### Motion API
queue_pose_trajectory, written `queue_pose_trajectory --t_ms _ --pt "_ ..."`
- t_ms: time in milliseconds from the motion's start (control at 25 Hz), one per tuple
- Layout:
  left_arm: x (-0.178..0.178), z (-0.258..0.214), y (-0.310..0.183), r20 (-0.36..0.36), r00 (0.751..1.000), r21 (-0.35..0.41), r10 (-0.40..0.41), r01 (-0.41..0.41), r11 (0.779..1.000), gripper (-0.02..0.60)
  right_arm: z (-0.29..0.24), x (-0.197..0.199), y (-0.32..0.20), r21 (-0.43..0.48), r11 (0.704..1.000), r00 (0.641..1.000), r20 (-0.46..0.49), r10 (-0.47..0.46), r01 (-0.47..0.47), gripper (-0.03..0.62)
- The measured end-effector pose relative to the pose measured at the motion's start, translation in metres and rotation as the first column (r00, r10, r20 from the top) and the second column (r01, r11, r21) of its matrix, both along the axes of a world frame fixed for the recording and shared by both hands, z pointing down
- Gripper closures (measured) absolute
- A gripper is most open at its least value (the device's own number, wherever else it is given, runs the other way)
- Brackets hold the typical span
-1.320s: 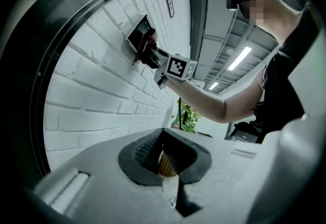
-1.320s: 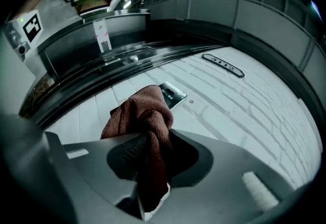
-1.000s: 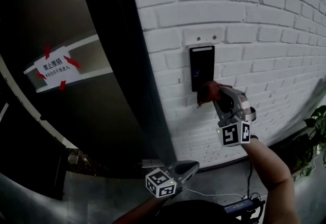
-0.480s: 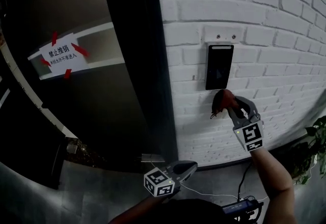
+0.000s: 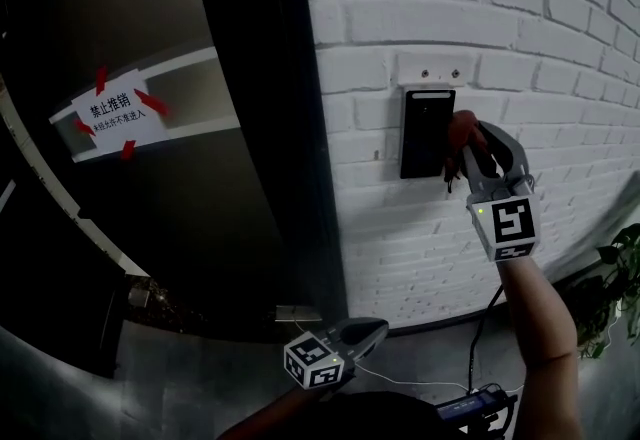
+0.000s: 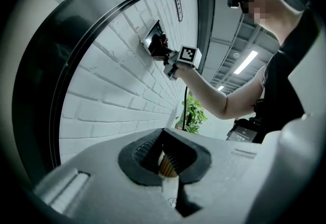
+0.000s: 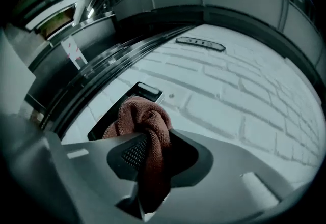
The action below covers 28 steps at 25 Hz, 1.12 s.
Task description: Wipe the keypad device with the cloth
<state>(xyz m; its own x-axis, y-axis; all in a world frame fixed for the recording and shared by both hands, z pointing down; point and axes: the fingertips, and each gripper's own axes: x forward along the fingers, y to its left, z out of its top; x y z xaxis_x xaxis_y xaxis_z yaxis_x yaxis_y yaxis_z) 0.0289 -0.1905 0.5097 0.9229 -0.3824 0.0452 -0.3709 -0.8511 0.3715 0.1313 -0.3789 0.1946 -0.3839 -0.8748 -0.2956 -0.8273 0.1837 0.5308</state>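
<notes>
Fuzzy terry cloth [image 7: 144,121]; glossy keypad device [image 5: 423,133].

I see a building entrance. A white brick wall [image 5: 520,18] carries a keypad device [image 5: 422,133] right of a dark door [image 5: 150,218] bearing a taped notice [image 5: 112,113].

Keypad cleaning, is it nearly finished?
Done: the right tongs are shut on the cloth. In hand: the cloth is up at the right edge of the keypad on the wall. Left: I can't tell how much is wiped; no marks show. The left tongs hang low, shut and empty.
</notes>
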Motion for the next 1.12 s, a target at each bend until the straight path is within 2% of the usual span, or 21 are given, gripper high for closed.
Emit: queue_pose_trajectory --t_ms 120,240,360,480,600,680,760,840,920,1040,1120 --pt "-0.006 0.003 -0.001 0.000 1.000 0.004 -0.015 0.015 1.000 0.578 -0.046 -0.005 0.006 0.097 0.993 0.995 -0.065 0.070 -0.063 0.507" --pt "-0.009 0.001 -0.001 -0.008 1.000 -0.005 -0.024 0.024 1.000 0.578 -0.085 -0.016 0.012 0.205 0.973 0.975 -0.171 0.145 -0.109 0.507" --pt "-0.009 0.002 -0.001 -0.012 1.000 -0.010 -0.028 0.027 1.000 0.578 -0.097 -0.054 0.018 0.310 0.944 0.913 -0.342 0.223 -0.115 0.514" --pt "-0.010 0.006 0.000 -0.013 1.000 -0.008 -0.028 0.028 1.000 0.578 -0.089 -0.085 0.025 0.421 0.904 0.862 -0.429 0.269 -0.073 0.525" --pt "-0.011 0.008 0.000 -0.010 1.000 -0.013 -0.027 0.027 1.000 0.577 -0.076 -0.110 0.031 0.454 0.891 0.810 -0.518 0.275 -0.012 0.526" --pt "-0.011 0.008 0.001 -0.009 1.000 -0.023 -0.026 0.026 0.999 0.578 -0.062 -0.127 0.033 0.470 0.882 0.744 -0.599 0.296 0.028 0.526" --pt "-0.010 0.007 0.001 -0.009 1.000 -0.027 -0.024 0.023 0.999 0.578 -0.044 -0.137 0.035 0.507 0.860 0.670 -0.659 0.341 0.061 0.525" --pt "-0.009 0.008 0.001 -0.005 1.000 -0.025 -0.021 0.020 0.999 0.578 -0.020 -0.138 0.037 0.525 0.845 0.619 -0.699 0.358 0.104 0.525" --pt "-0.011 0.011 0.001 0.005 1.000 -0.026 -0.020 0.020 0.999 0.578 0.014 -0.140 0.037 0.516 0.843 0.558 -0.749 0.358 0.151 0.525" --pt "-0.014 0.019 0.002 0.012 1.000 -0.047 -0.025 0.026 0.999 0.578 0.070 -0.141 0.042 0.473 0.851 0.446 -0.828 0.340 0.230 0.525" --pt "-0.014 0.022 0.003 0.015 1.000 -0.057 -0.022 0.023 0.998 0.578 0.096 -0.135 0.044 0.445 0.858 0.401 -0.857 0.324 0.257 0.525"
